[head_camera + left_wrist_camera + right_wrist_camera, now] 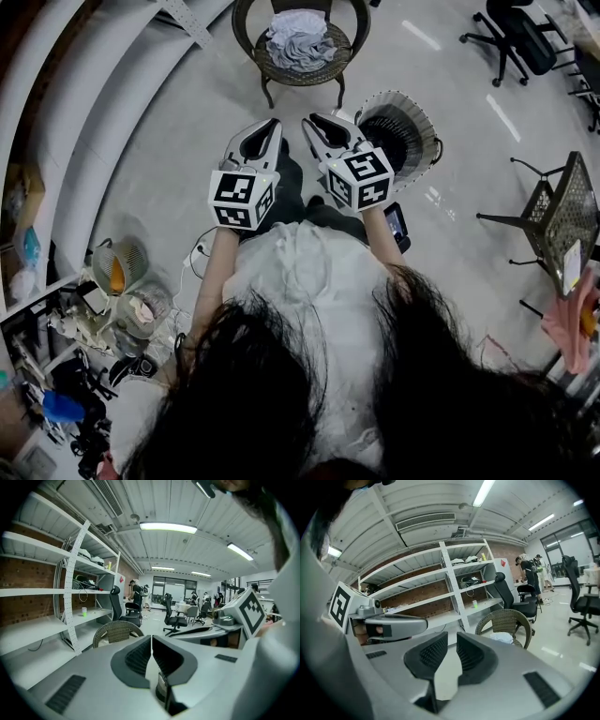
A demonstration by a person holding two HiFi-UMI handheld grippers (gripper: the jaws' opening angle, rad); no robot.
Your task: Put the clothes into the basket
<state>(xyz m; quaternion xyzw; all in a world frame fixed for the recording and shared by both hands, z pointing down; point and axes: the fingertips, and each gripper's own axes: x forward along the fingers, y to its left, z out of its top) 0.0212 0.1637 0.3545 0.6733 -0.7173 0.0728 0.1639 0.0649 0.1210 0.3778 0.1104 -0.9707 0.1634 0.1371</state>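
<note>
A heap of grey and white clothes [298, 39] lies on the seat of a brown wicker chair [265, 64] at the top of the head view. To the right of the chair a round white basket [412, 112] with a dark inside stands on the floor. My left gripper [269, 125] and right gripper [309, 121] are held side by side in the air, short of the chair, both shut and with nothing in them. In the left gripper view the left gripper [151, 639] points past the chair [117, 631]. In the right gripper view the right gripper [452, 637] points left of the chair [506, 620] and clothes [502, 638].
White shelving [66, 131] runs along the left, with bowls and clutter [122, 291] at its foot. Office chairs [514, 37] stand at the far right, a mesh metal stand [567, 211] and pink cloth [567, 323] nearer. A small dark device [397, 225] lies on the floor by my feet.
</note>
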